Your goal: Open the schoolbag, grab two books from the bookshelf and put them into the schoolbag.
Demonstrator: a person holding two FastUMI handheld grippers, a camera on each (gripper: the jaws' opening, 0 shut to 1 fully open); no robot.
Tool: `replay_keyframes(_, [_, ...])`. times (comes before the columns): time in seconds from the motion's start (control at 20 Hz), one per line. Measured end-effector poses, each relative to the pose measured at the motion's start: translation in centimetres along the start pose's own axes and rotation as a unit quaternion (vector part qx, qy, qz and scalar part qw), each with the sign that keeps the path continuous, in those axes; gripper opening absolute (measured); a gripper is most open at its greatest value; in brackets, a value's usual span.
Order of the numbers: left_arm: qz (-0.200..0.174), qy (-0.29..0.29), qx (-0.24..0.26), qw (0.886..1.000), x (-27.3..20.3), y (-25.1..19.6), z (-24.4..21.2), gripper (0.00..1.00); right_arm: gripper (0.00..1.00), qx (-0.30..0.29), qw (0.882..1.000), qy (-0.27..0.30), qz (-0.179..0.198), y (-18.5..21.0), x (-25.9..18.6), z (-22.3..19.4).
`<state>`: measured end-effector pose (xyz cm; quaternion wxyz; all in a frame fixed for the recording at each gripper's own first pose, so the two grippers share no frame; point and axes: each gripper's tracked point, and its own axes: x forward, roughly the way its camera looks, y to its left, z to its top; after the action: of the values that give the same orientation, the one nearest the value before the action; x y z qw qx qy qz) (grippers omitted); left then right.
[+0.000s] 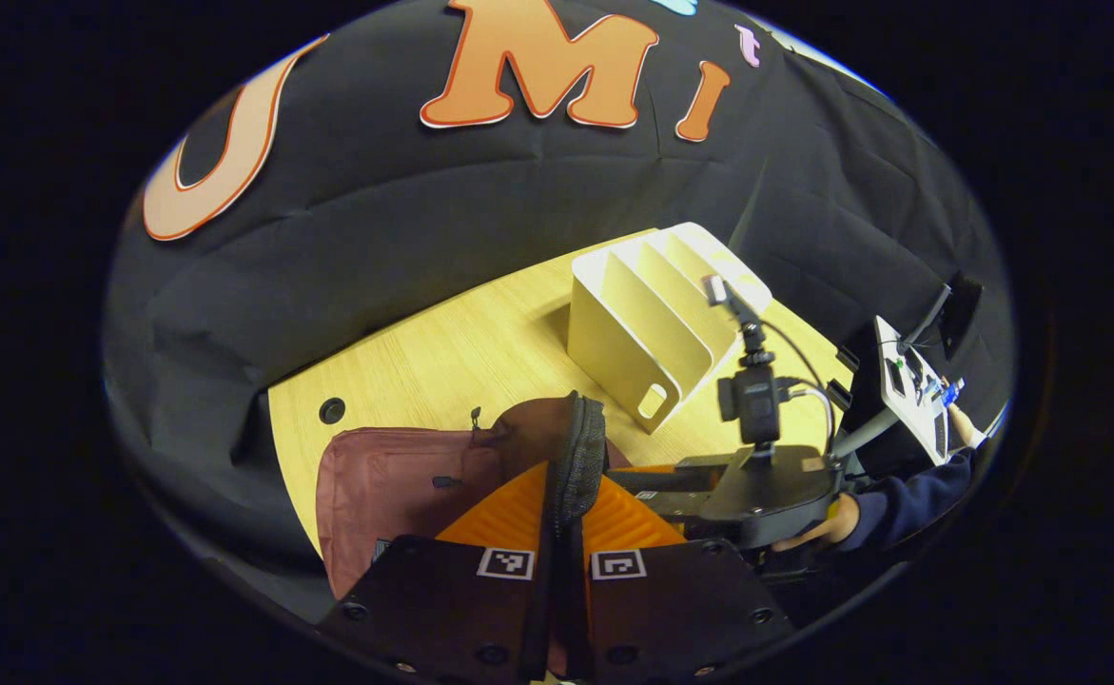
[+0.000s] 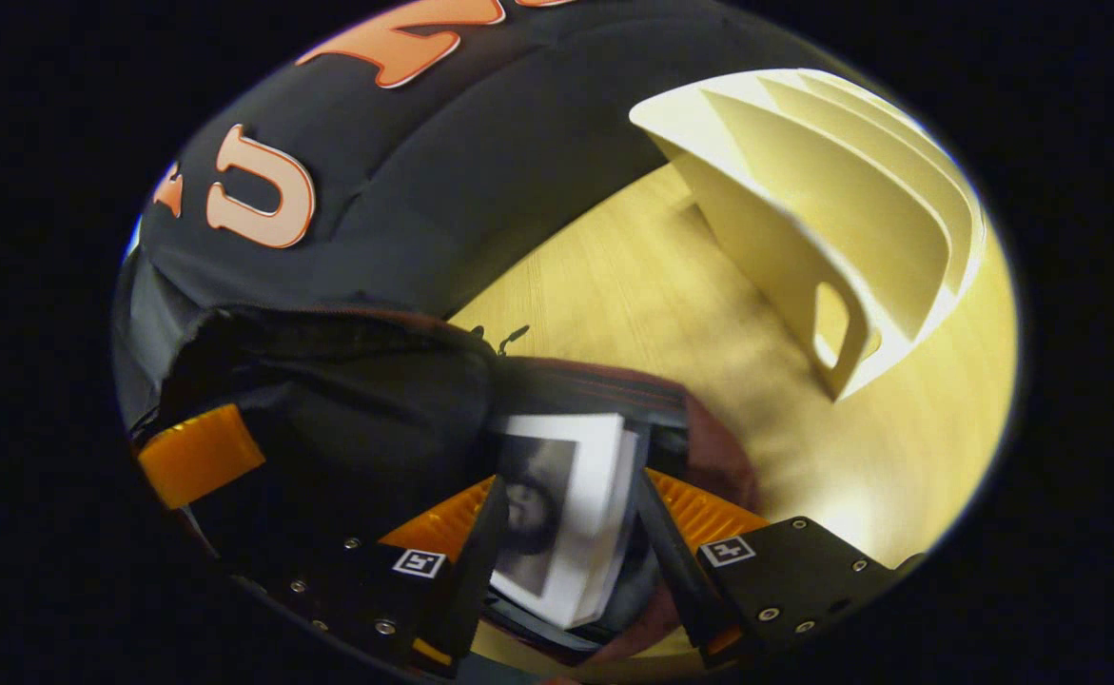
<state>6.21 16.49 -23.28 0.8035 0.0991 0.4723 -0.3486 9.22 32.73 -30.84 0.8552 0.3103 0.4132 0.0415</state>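
Observation:
The maroon schoolbag (image 1: 385, 485) lies on the wooden table (image 1: 442, 352) with its mouth held up. My left gripper (image 1: 566, 509) is shut on the bag's padded mesh rim (image 1: 580, 447). In the right gripper view the bag's dark opening (image 2: 328, 400) gapes, and one finger (image 2: 200, 457) of the left gripper shows at its left edge. My right gripper (image 2: 568, 518) is shut on a book (image 2: 576, 447) with white pages and a dark cover picture, held at the bag's mouth. The right gripper (image 1: 656, 485) is just right of the bag. The cream bookshelf (image 1: 642, 323) (image 2: 804, 219) holds no books.
A hand in a dark sleeve (image 1: 908, 495) holds the right gripper. A stand with equipment (image 1: 908, 381) is at the table's right edge. A round cable hole (image 1: 332, 410) lies in the table near the bag. Bare tabletop (image 2: 633, 285) lies between bag and shelf.

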Motion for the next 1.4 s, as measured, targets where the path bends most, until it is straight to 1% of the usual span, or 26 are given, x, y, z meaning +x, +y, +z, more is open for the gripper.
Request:
replay_keyframes(0.05, [0.003, 0.003, -0.004, 1.000, 0.3, -0.5, -0.4, 0.08, 0.82, -0.017, 1.000, -0.010, -0.007, -0.8, -0.8, 0.9])
replay_keyframes(0.15, [0.022, 0.005, -0.006, 1.000, 1.2, -1.1, -0.9, 0.10, 0.84, -0.049, 0.998, -0.025, -0.010, -2.0, -2.7, 2.8])
replay_keyframes(0.2, [0.027, 0.007, -0.014, 1.000, 1.3, -1.7, -1.1, 0.10, 0.85, -0.066, 0.997, -0.037, -0.007, -2.5, -3.8, 3.8])
replay_keyframes(0.3, [0.042, 0.009, -0.029, 0.999, 2.1, -2.7, -1.1, 0.13, 0.88, -0.101, 0.993, -0.053, -0.014, -4.3, -6.1, 5.6])
replay_keyframes(0.35, [0.052, 0.010, -0.039, 0.998, 2.5, -3.2, -1.3, 0.16, 0.91, -0.117, 0.991, -0.061, -0.019, -5.3, -7.2, 6.5])
replay_keyframes(0.45, [0.067, 0.012, -0.056, 0.996, 2.9, -4.8, -1.6, 0.20, 0.91, -0.149, 0.986, -0.074, -0.027, -7.3, -9.4, 8.4])
replay_keyframes(0.5, [0.068, 0.011, -0.065, 0.996, 3.4, -5.8, -1.6, 0.22, 0.91, -0.163, 0.983, -0.083, -0.029, -8.3, -10.6, 9.5])
replay_keyframes(0.55, [0.068, 0.008, -0.073, 0.995, 3.6, -6.8, -1.4, 0.30, 0.91, -0.172, 0.980, -0.091, -0.032, -9.3, -11.7, 10.6])
replay_keyframes(0.6, [0.067, 0.005, -0.081, 0.994, 3.6, -8.1, -1.5, 0.32, 0.91, -0.177, 0.979, -0.098, -0.037, -10.3, -12.7, 11.6])
replay_keyframes(0.65, [0.069, 0.001, -0.086, 0.994, 3.9, -9.2, -1.1, 0.43, 0.91, -0.178, 0.978, -0.102, -0.037, -11.0, -13.8, 12.5])
replay_keyframes(0.75, [0.081, -0.010, -0.086, 0.993, 4.5, -11.2, 0.0, 0.48, 0.92, -0.180, 0.976, -0.118, -0.044, -12.7, -15.7, 14.4])
replay_keyframes(0.8, [0.092, -0.019, -0.083, 0.992, 5.1, -12.1, 0.7, 0.58, 0.93, -0.183, 0.973, -0.132, -0.047, -13.3, -16.8, 15.6])
replay_keyframes(0.85, [0.102, -0.029, -0.081, 0.991, 4.6, -12.9, 1.0, 0.76, 0.93, -0.189, 0.970, -0.145, -0.050, -14.0, -17.9, 16.7])
replay_keyframes(0.9, [0.110, -0.044, -0.081, 0.990, 4.4, -13.8, 2.0, 0.80, 0.93, -0.197, 0.966, -0.160, -0.056, -14.6, -19.1, 17.8])
replay_keyframes(0.95, [0.118, -0.059, -0.083, 0.988, 4.7, -14.7, 2.9, 0.80, 0.93, -0.207, 0.961, -0.173, -0.059, -15.0, -20.2, 18.8])
replay_keyframes(1.0, [0.126, -0.077, -0.086, 0.985, 4.5, -15.8, 3.9, 0.80, 0.94, -0.215, 0.956, -0.188, -0.063, -15.3, -21.4, 19.9])
replay_keyframes(1.15, [0.160, -0.139, -0.085, 0.974, 3.9, -18.2, 7.5, 0.90, 0.94, -0.244, 0.941, -0.223, -0.066, -16.0, -24.9, 22.1])
replay_keyframes(1.2, [0.170, -0.159, -0.083, 0.969, 3.3, -19.1, 9.1, 0.92, 0.94, -0.251, 0.936, -0.236, -0.066, -16.0, -26.0, 22.9])
replay_keyframes(1.3, [0.185, -0.200, -0.083, 0.959, 1.7, -20.8, 11.6, 0.96, 0.94, -0.263, 0.926, -0.263, -0.072, -15.9, -28.3, 24.4])
replay_keyframes(1.35, [0.192, -0.219, -0.080, 0.953, 0.6, -21.5, 12.7, 0.96, 0.94, -0.268, 0.919, -0.277, -0.075, -15.6, -29.1, 25.1])
replay_keyframes(1.4, [0.205, -0.241, -0.074, 0.946, -0.7, -22.0, 14.0, 0.96, 0.94, -0.273, 0.913, -0.293, -0.079, -15.4, -30.0, 25.8])
